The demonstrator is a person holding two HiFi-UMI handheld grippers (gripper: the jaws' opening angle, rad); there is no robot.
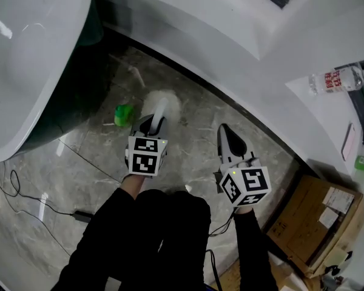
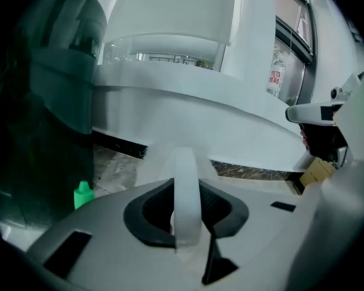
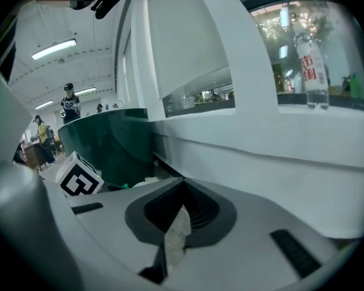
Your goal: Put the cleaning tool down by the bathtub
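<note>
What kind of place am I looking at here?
Most likely a bathroom, perhaps a mock-up: a freestanding bathtub, a marble-look floor, and a white cleaning brush near a green bottle. People stand in an open hall beyond the tub.

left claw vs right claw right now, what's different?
Left claw grips the cleaning tool by its white handle; right claw pinches only a pale scrap. Left claw's jaws stand apart around the handle; right claw's are nearly together. Shared: both angle down over the marble floor.
</note>
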